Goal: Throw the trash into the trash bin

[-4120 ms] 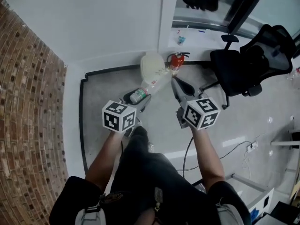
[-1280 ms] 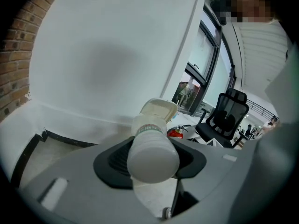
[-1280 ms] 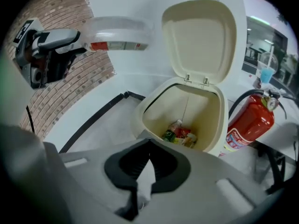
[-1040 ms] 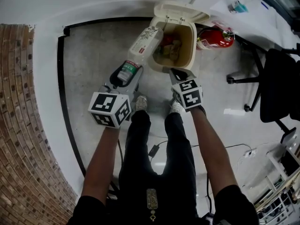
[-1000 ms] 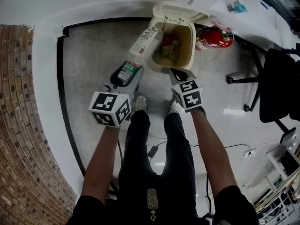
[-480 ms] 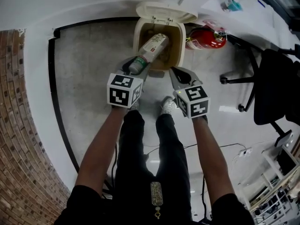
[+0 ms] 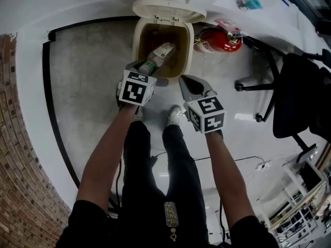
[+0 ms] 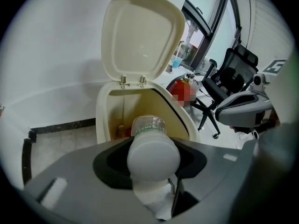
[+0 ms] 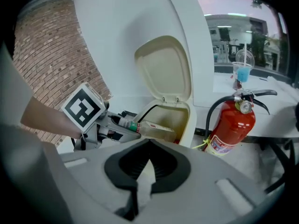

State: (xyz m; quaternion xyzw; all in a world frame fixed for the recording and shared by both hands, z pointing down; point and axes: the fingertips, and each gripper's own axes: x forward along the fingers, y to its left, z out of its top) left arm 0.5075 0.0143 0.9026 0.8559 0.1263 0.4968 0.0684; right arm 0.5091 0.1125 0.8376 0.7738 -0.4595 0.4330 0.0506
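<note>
Lowered and swung inward since a second ago: left tongs (image 7: pixel 140 68) with the bottle (image 7: pixel 159 53), then up beside the left rim of the trash bin (image 7: pixel 135 40), now pointing base-first down into its open mouth. Clamped wide on the bottle at its capped neck, plain in the left gripper view, far end already past the rim and inside the mouth. Right tongs (image 7: pixel 190 84) drawn together on nothing, parked just beside the bin's near edge. For a clean drop: hold the downward tilt, centre the bottle between the walls, clear of the raised lid (image 7: pixel 168 9), then spread the jaws fully and let go. Avoid flicking or releasing over the rim, probably enough to bounce such a light plastic thing onto the floor (image 7: pixel 88 87). Keep away from the fire extinguisher (image 7: pixel 217 40) beside the bin
</note>
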